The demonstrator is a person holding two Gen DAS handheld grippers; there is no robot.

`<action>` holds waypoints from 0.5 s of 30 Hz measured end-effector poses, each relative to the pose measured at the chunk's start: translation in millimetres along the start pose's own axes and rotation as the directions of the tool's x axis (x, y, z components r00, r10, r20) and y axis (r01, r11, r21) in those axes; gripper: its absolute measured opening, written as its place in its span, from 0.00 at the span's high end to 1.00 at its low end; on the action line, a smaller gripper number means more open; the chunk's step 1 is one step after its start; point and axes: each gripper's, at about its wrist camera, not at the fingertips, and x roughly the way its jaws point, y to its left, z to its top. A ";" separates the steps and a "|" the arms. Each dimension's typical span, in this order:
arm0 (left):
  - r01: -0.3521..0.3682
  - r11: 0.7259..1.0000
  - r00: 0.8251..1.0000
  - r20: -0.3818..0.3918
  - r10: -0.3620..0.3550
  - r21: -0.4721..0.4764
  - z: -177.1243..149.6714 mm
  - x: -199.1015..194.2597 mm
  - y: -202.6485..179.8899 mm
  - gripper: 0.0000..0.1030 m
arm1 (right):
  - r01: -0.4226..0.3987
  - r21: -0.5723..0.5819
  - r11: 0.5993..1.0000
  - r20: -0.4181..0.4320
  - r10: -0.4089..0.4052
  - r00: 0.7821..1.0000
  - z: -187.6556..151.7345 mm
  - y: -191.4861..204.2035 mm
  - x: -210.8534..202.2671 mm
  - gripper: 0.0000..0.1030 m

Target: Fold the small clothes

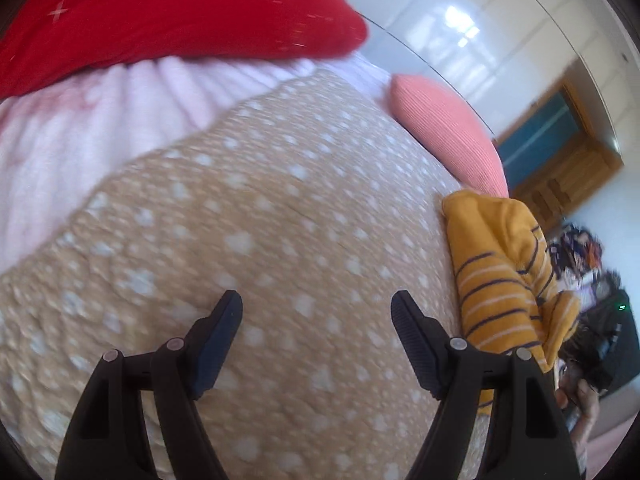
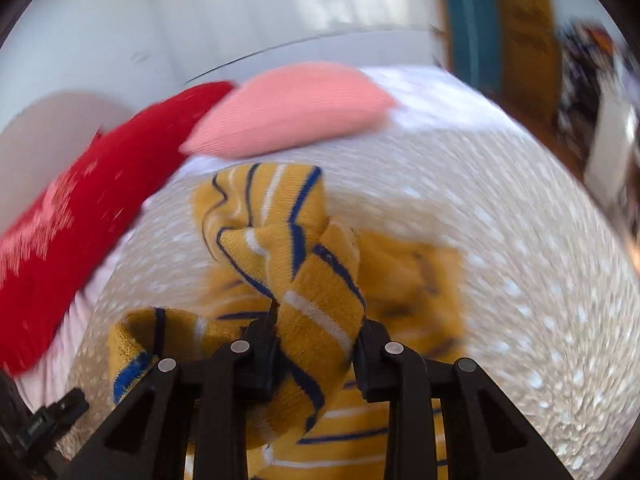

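garment: a mustard-yellow striped garment (image 2: 304, 264) with navy and white stripes, small knit piece, mostly bunched up.

right claw: the right claw (image 2: 316, 332) is clamped on a fold of that garment, fabric pinched between both pads and bulging out above and below them.

long axis: from the right claw the held fold rises up and away, twists once, then flares into a wider end near the pink pillow. So the long run goes straight out ahead of the claw, a bit left of centre at the far end.

loose end: one cuff-like end (image 2: 136, 344) curls down just left of the right claw, with a blue band at its edge.

rest of it: more yellow fabric lies flat on the bed under and just right of the claw, blurred.

left claw: the left claw (image 1: 316, 332) stands wide open, nothing between the fingers, over bare blanket.

garment from the left side: it sits off to the right of the left claw, close beside the right finger, its stripes running crosswise.

surface: tan blanket (image 1: 240, 220) with white dots on a bed, pale pink sheet (image 1: 80, 128) beyond it.

pillows: red pillow (image 1: 160, 12) ahead and left of the left claw, pink pillow (image 2: 296, 108) ahead of the right one.

writing: no readable label on the garment. There's tiny print on a black clip-like part (image 2: 44, 420) at the lower left of the right view, too small to read.
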 end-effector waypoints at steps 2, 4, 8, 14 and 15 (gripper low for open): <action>-0.004 0.999 1.000 -0.009 0.004 0.039 -8.6 2.8 -16.8 0.26 | -0.046 0.072 0.996 -0.007 0.046 0.999 -9.8 -32.6 4.7 0.71; -0.010 0.996 0.999 -0.032 0.013 0.084 -15.9 4.5 -34.1 0.26 | -0.116 0.105 0.988 0.011 0.116 0.993 -20.1 -51.9 7.0 0.70; 0.000 0.977 0.996 -0.082 0.018 0.215 -34.9 3.5 -79.9 0.26 | -0.216 0.103 0.971 0.053 0.212 0.976 -25.0 -65.8 5.2 0.70; 0.027 0.925 0.998 -0.065 -0.003 0.378 -37.0 -0.5 -161.3 0.23 | -0.391 0.212 0.896 0.127 0.372 0.920 -39.8 -103.6 0.9 0.60; 0.027 0.913 0.999 -0.049 -0.008 0.406 -37.7 0.5 -176.5 0.22 | -0.411 0.252 0.876 0.146 0.385 0.911 -37.3 -112.1 -0.1 0.57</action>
